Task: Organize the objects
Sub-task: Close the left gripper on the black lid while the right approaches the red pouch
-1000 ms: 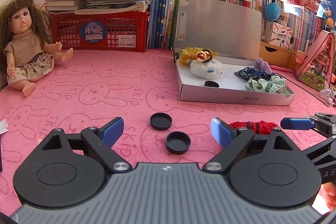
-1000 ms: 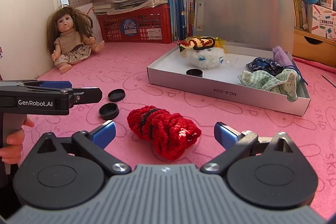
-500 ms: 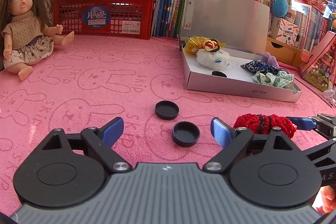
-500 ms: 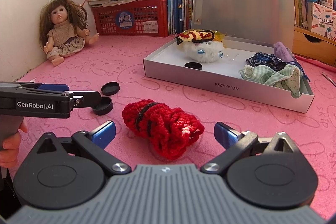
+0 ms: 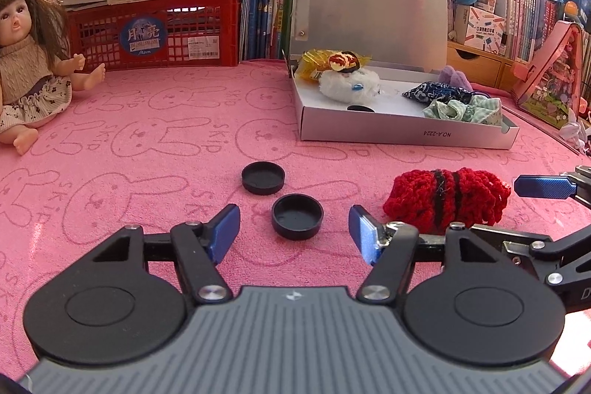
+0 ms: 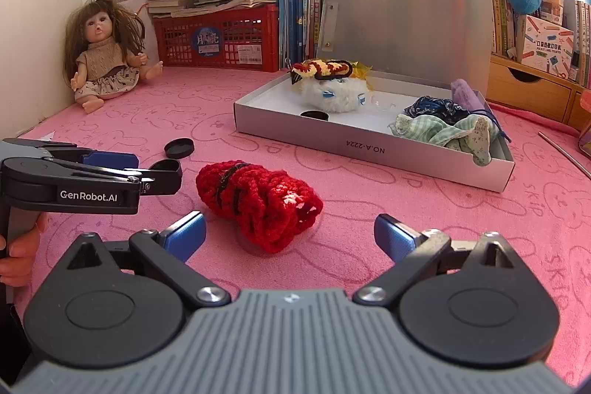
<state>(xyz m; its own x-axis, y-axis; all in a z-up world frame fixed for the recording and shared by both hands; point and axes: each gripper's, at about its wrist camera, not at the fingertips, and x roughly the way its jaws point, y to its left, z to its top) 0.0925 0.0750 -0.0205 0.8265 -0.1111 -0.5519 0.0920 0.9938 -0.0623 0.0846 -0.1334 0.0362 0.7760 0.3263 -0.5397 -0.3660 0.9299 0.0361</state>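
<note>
Clearly a pre-grasp step is in hand. From the left wrist: the left gripper is held with jaws spread and nothing between the pads; a black cap, shallow, round, hard-looking plastic, open side up, is framed just ahead between the jaws. A second black cap is seen just beyond it, slightly left. The open white box, thin card, is well ahead and right. A closing move on the near cap is judged to be called for, then a carry to the box.

From the right wrist: the right gripper is also held with jaws spread, empty. A red crocheted bundle, soft, lumpy, with dark stripes, is lying on the pink towel-covered counter just ahead, slightly left of centre between the jaws. A deep, wide pinch is judged needed, as the yarn will compress.
</note>
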